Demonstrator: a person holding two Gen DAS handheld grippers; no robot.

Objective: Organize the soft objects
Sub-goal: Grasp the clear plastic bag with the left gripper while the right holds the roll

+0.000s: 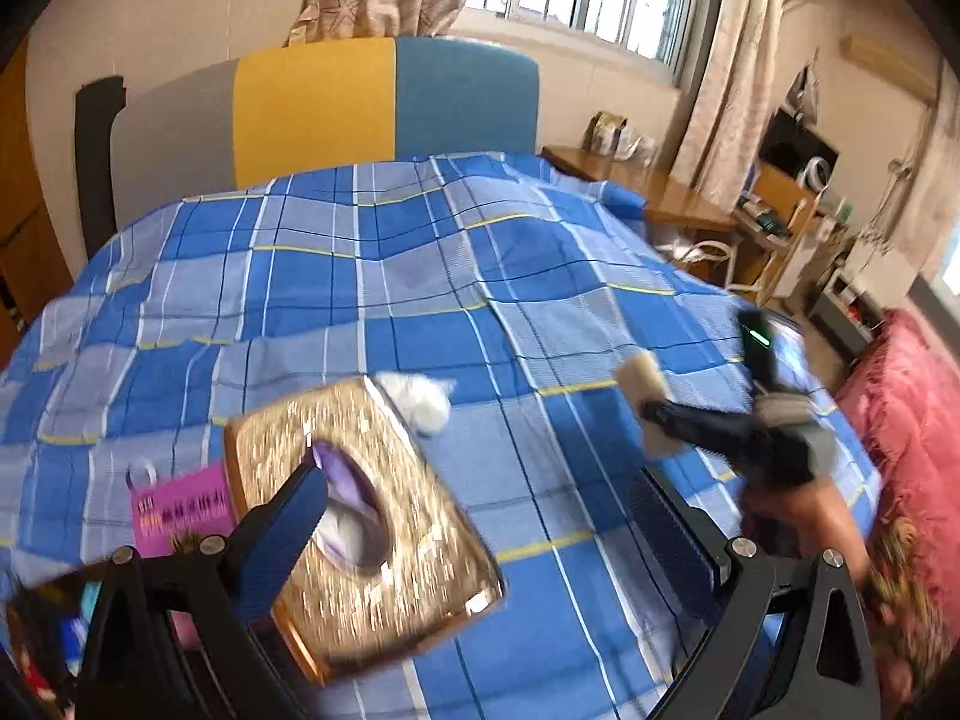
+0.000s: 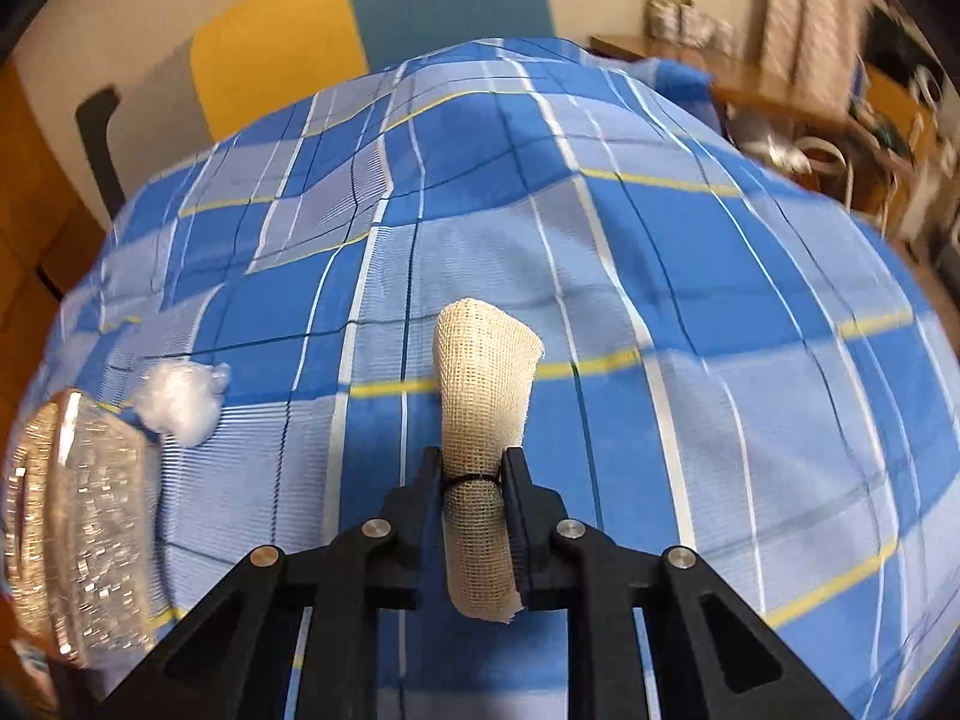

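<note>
Left wrist view: the left claw (image 1: 474,534) is spread wide with nothing between its fingers, and the gold tissue box (image 1: 360,516) sits right under its left finger, on the bed (image 1: 420,276). A white cotton ball (image 1: 423,402) lies just past the box's far corner. Ahead and to the right of this claw, the right claw (image 1: 651,420) pinches a beige gauze roll (image 1: 648,396). The box is the nearest likely place for it, off to the left of that roll.

Right wrist view: the right claw (image 2: 471,480) is pressed together on the gauze roll (image 2: 486,420), its pads gripping it near the black band around it. The roll's long axis runs straight forward along the fingers, its free end sticking out beyond the tips. From this claw the tissue box (image 2: 72,528) lies far to the left, with the cotton ball (image 2: 180,399) between them, so carrying the roll there probably means a leftward sweep.
</note>
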